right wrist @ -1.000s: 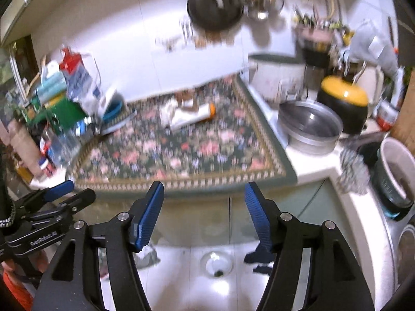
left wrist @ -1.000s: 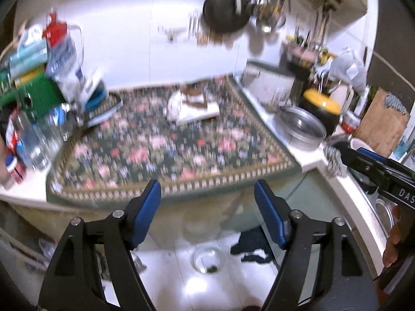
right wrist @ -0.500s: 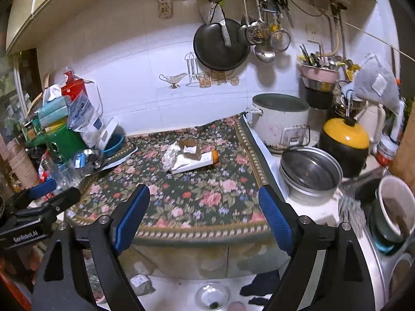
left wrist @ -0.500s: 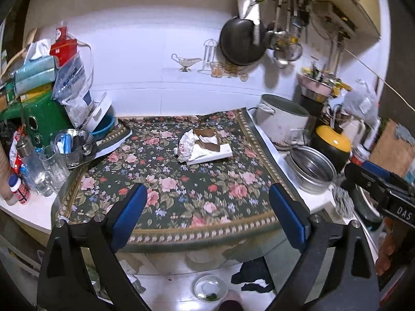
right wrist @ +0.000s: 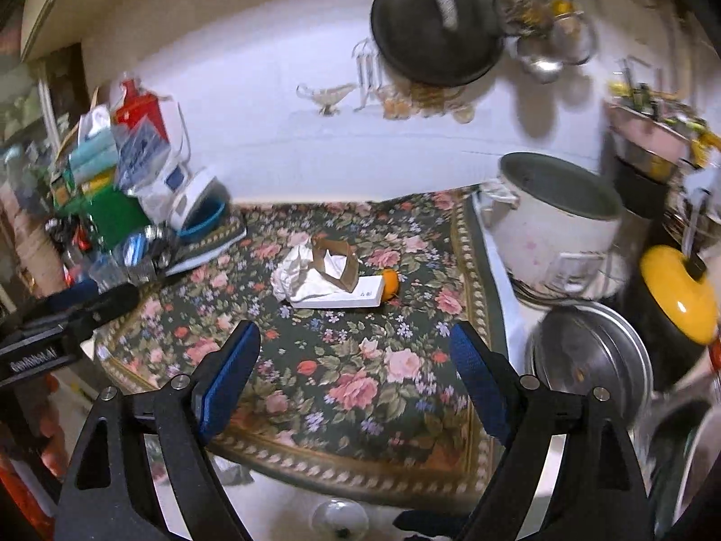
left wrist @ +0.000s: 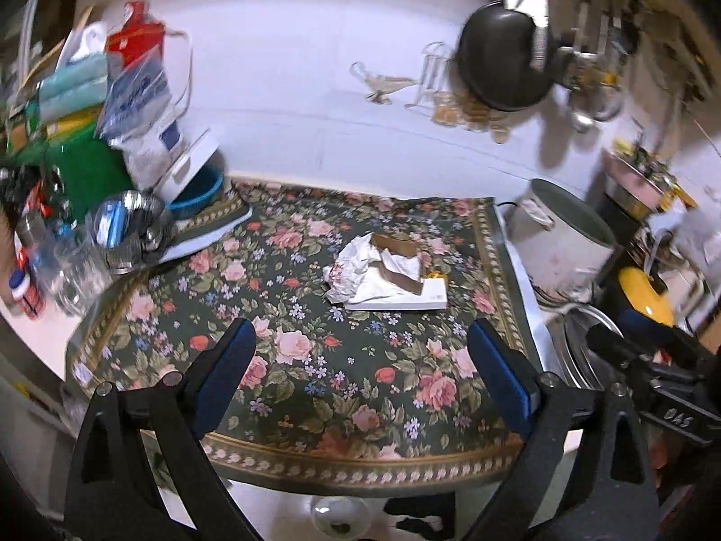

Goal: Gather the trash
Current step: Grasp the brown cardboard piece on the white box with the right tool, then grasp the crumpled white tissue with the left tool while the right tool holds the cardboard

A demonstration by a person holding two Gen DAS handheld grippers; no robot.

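A small pile of trash lies in the middle of the floral cloth (left wrist: 360, 360): a crumpled white wrapper (left wrist: 353, 270), a brown cardboard piece (left wrist: 399, 250) and a flat white box (left wrist: 401, 300). In the right wrist view the wrapper (right wrist: 293, 270), the cardboard loop (right wrist: 335, 261), the box (right wrist: 347, 297) and an orange cap (right wrist: 390, 284) show. My left gripper (left wrist: 360, 369) is open and empty, short of the pile. My right gripper (right wrist: 353, 365) is open and empty, also short of it.
A white rice cooker (right wrist: 554, 221), a steel bowl (right wrist: 590, 356) and a yellow-lidded pot (right wrist: 680, 293) stand at the right. Bags, bottles and a green box (left wrist: 81, 171) crowd the left. A black pan (left wrist: 504, 58) hangs on the wall.
Both grippers have risen from the counter's front edge and moved forward over the cloth toward the trash pile. Their jaws have opened wider.
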